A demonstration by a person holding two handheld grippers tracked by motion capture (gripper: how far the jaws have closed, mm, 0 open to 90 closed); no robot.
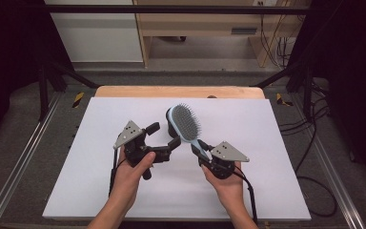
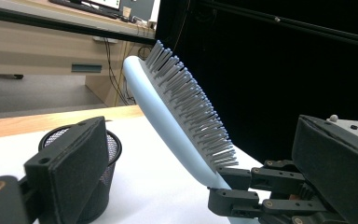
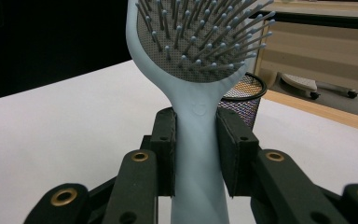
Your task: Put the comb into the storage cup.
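A light blue hairbrush (image 1: 187, 124) with grey bristles is held up off the table by its handle, head tilted away. My right gripper (image 1: 201, 150) is shut on the handle; in the right gripper view the two jaws clamp the hairbrush (image 3: 198, 140) from both sides. A black mesh cup (image 1: 172, 125) stands behind the brush head, also seen as the mesh cup (image 3: 247, 95) past the jaws. My left gripper (image 1: 163, 135) is open beside the brush, its jaws spread wide with nothing between them. In the left gripper view the hairbrush (image 2: 168, 121) rises diagonally, with the mesh cup (image 2: 100, 182) at lower left.
The white table top (image 1: 100, 181) lies over a wooden board (image 1: 124, 91) at the far edge. Black frame rails (image 1: 43, 86) and cables (image 1: 314, 143) flank the table. A wooden desk (image 1: 209, 24) stands beyond.
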